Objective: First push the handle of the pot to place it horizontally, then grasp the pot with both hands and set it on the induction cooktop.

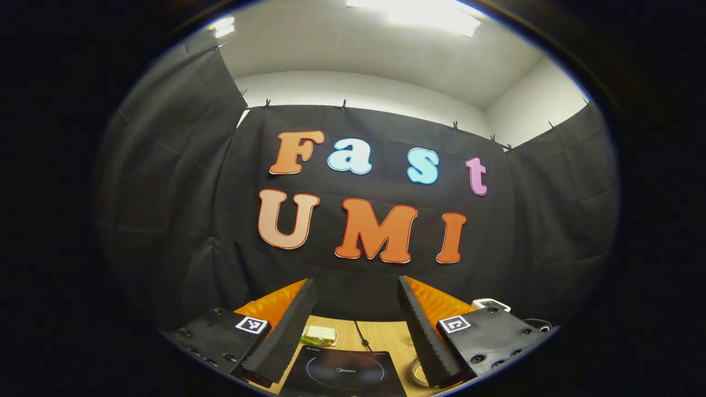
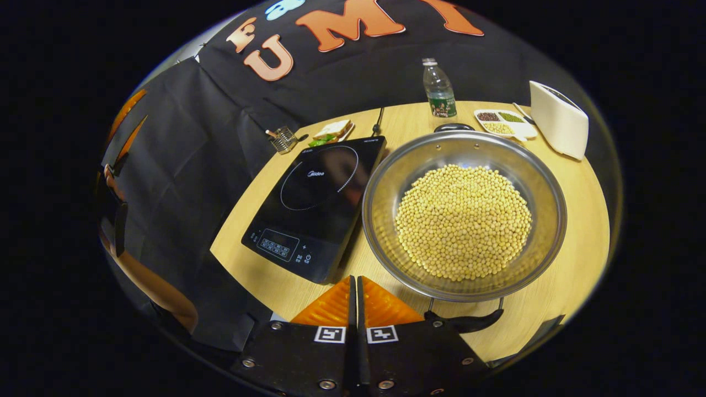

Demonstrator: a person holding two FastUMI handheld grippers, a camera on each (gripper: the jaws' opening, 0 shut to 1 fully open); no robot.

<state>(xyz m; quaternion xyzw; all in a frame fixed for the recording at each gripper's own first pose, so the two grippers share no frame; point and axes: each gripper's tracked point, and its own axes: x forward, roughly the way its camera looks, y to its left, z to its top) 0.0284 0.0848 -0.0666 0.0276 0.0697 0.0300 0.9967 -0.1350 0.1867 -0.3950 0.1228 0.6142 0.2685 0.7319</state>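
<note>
Closest to my right-hand camera, the right gripper (image 2: pixel 356 292) hangs over the near edge of the round wooden table (image 2: pixel 573 220) with its two fingers pressed together and nothing between them. Just beyond its tips sits the pot (image 2: pixel 546 231), a wide steel vessel heaped with pale soybeans (image 2: pixel 463 220), one black handle (image 2: pixel 466 321) at the near rim beside the gripper and a second handle (image 2: pixel 453 127) at the far rim. Immediately left of the pot, almost touching its rim, lies the black induction cooktop (image 2: pixel 317 204), its glass top bare. Farther back on the table stand a water bottle (image 2: pixel 439 89), a divided dish of beans (image 2: pixel 504 122), a white toaster (image 2: pixel 558 119), a sandwich on a plate (image 2: pixel 332 131) and a small wire utensil (image 2: pixel 283 138). A person's forearm (image 2: pixel 157 289) shows at the far left of the right gripper view. From my left-hand camera, the left gripper (image 1: pixel 357 298) is raised and aimed at the cloth wall, its fingers spread wide apart and holding nothing; below them I see the cooktop, the sandwich and a sliver of the pot's rim by one finger.
</note>
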